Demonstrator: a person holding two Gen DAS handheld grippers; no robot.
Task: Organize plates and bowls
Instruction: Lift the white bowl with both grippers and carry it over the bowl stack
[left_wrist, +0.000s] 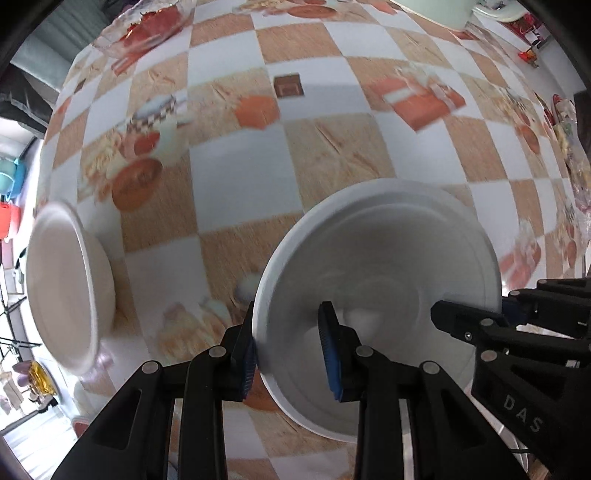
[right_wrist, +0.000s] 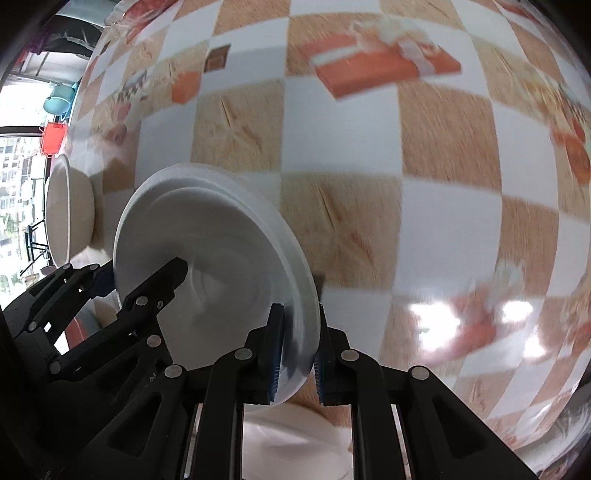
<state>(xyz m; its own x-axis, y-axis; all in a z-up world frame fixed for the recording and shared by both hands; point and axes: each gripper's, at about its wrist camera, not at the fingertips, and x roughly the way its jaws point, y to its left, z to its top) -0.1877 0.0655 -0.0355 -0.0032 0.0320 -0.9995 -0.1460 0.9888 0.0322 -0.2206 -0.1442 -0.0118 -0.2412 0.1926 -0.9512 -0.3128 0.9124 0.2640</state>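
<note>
Both grippers are holding the same white bowl above the worktop, which is wearing a cloth of white and tan squares with food pictures.

In the left wrist view, the left gripper is pinching the bowl's near rim. One blue pad is sitting outside the wall and the other is sitting inside, so its jaws are clenched on the rim. The right gripper is reaching in from the right side and is gripping the far rim.

In the right wrist view, the right gripper is squeezing the bowl by its edge, with a pad pressing on each side, so its jaws are grasping the rim too. The left gripper is showing on the other side of the bowl, one finger inside and one outside.

The bowl is tilting, with its open side facing the cameras. It looks blurry.

A second white bowl is sitting on the worktop, well apart to the left. A clear dish is lying at the far edge.
</note>
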